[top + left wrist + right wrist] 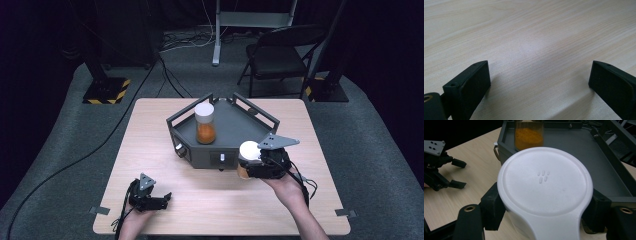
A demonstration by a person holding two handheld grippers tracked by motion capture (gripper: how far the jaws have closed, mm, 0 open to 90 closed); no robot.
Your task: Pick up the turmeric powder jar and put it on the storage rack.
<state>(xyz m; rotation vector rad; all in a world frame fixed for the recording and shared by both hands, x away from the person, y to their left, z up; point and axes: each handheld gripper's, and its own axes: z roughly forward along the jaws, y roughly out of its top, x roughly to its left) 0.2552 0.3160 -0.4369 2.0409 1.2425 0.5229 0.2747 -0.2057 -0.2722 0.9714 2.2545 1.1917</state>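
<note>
The right gripper point(545, 202) is clamped on a white-lidded jar point(545, 182), one black jaw pressing each side just under the lid (the lid's flat top bears a small embossed mark of four short dashes). In the high view this same right gripper point(264, 165) holds the jar point(248, 151) at the near right corner of a dark grey tray point(235, 132), off the table surface, with orange contents showing below the lid. The person's right hand point(287, 187) comes in from the bottom edge beneath it.

A second jar point(204, 123), also white-capped and roughly half full of orange powder, stands upright inside the tray toward its left rear; from the right gripper view it sits just beyond the held lid, its orange fill point(529, 136) plain to see.

The left gripper point(150, 197) rests low over the wooden table point(150, 145) near the front left edge, well apart from the tray. Its jaws stand wide apart with nothing between them, just bare wood grain point(536, 50) below.
</note>
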